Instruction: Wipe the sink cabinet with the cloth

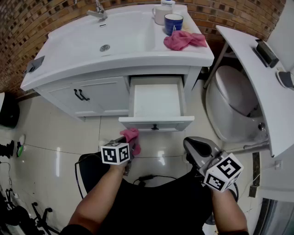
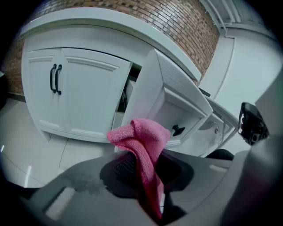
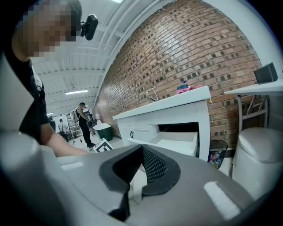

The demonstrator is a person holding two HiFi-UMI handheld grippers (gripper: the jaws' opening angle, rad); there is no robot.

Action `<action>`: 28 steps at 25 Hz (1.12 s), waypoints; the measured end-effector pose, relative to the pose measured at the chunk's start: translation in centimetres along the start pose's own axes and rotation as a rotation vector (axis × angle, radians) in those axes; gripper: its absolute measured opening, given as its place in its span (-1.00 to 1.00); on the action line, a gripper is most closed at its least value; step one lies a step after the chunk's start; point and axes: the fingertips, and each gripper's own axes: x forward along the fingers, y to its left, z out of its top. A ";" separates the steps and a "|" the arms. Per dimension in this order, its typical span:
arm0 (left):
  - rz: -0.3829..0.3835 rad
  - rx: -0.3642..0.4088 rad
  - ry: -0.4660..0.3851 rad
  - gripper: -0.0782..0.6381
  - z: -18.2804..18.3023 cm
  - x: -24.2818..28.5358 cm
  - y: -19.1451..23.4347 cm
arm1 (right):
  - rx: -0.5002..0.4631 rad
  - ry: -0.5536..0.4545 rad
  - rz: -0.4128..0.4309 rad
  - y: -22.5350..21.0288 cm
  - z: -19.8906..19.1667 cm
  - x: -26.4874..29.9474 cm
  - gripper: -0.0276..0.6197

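Brick wall [image 1: 27,23] backs a white sink cabinet [image 1: 98,94] standing on pale glossy floor tiles [image 1: 55,156]. Out in front of the cabinet, apart from it, a pink cloth [image 1: 132,136] is pinched in the left gripper [image 1: 131,143]. In the left gripper view the jaws are pressed in on the cloth [image 2: 143,150]; a bunched fold stands up above the left gripper [image 2: 143,170] and a strip hangs down between the dark pads [image 2: 121,167]. The cloth is clear of the cabinet doors [image 2: 75,95] and of the drawer [image 2: 170,110].

The drawer [image 1: 156,103] is pulled out, just beyond the cloth, and its white inside is bare. The right gripper [image 1: 195,148] hangs lower right of the drawer front. In its own view the right gripper [image 3: 139,170] has its jaws drawn together at the tips, with nothing between them.

On the countertop, right of the basin [image 1: 105,41], a second cloth [image 1: 183,40], also pink, lies crumpled beside a blue cup [image 1: 173,23] and a white cup [image 1: 161,13]. A toilet [image 1: 234,101] stands to the cabinet's right.
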 end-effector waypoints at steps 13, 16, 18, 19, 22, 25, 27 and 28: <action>0.007 0.045 0.013 -0.49 -0.8 3.8 -1.3 | 0.001 0.043 0.029 -1.6 -2.2 0.0 -0.90; -0.013 0.056 0.027 -0.48 -1.1 4.8 -2.6 | 0.009 0.047 0.021 -2.0 -2.5 -0.3 -0.90; -0.030 0.069 0.036 -0.49 -1.3 5.5 -3.7 | 0.015 0.044 0.013 -2.2 -2.5 -0.7 -0.90; -0.039 0.076 0.037 -0.48 -1.5 5.9 -4.2 | 0.018 0.043 0.009 -2.2 -2.6 -0.9 -0.90; -0.062 0.080 0.032 -0.48 -1.5 6.8 -5.6 | 0.022 0.043 0.000 -2.4 -2.7 -1.4 -0.90; -0.078 0.064 0.026 -0.49 -1.6 7.5 -6.5 | 0.024 0.044 -0.005 -2.5 -2.7 -1.9 -0.90; -0.089 0.049 0.023 -0.49 -1.6 7.9 -7.0 | 0.030 0.044 -0.009 -2.6 -2.9 -2.1 -0.90; -0.094 0.043 0.023 -0.49 -1.6 8.0 -7.3 | 0.034 0.044 -0.010 -2.6 -3.0 -2.1 -0.90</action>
